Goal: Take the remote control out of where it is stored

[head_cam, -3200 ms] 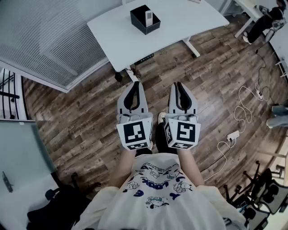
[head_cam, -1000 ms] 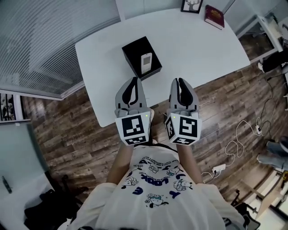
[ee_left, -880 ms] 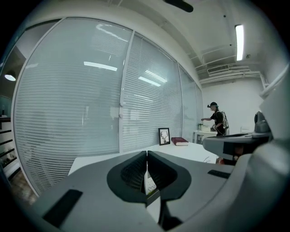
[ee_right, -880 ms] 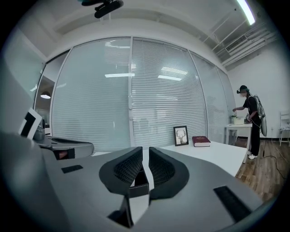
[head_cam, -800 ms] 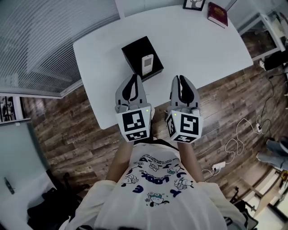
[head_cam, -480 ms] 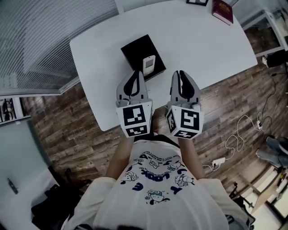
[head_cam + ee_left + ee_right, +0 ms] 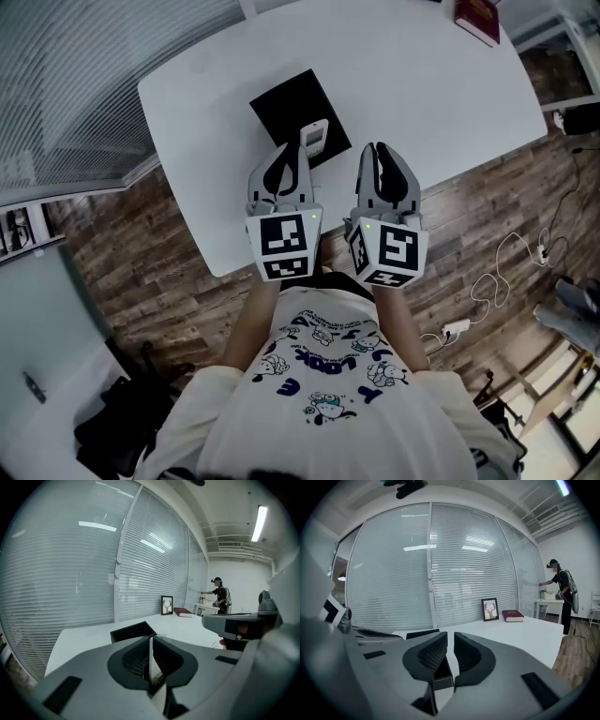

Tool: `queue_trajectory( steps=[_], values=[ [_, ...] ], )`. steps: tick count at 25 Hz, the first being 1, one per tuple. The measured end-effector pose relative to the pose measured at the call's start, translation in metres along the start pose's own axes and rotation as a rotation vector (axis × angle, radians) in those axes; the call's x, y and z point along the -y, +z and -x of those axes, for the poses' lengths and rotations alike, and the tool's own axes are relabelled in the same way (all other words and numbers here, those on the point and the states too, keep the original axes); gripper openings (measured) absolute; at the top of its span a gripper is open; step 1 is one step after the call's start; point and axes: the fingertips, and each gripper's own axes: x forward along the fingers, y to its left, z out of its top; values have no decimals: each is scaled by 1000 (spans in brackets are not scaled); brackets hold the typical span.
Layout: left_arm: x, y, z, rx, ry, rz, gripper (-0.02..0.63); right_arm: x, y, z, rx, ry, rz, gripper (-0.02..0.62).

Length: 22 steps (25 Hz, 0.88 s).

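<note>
Both jaws closed, empty, remote control (image 7: 315, 137) standing on end in black box (image 7: 281, 105)

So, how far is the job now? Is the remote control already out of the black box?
Done: the left gripper and the right gripper are over the table, close to the black box. In hand: nothing; both have their fingers together and empty. To do: the remote control stands in the box, so one gripper must open, grasp it and lift it out.

The head view looks steeply down on the table (image 7: 422, 84); both gripper views skim low across it, all sharing the box (image 7: 286, 105).
</note>
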Motion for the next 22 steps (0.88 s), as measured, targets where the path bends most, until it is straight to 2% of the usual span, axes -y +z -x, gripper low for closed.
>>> queue_trajectory(
  steps=[3,5,13,22],
  values=[
    [1,-2,-7,-14,-20,-2,27,2,-2,-6,-9,-1,-3,61],
    [4,-3,-12,-24,-42,4,81,5,-4,-9,-15,-3,-6,61],
    [10,-13,-32,-92,-98,-34,164,10,-12,-25,-44,-4,-16,61],
    [13,-24,-47,-156,-121,-62,175,9,-23,-34,-73,4,-20,61]
  ],
)
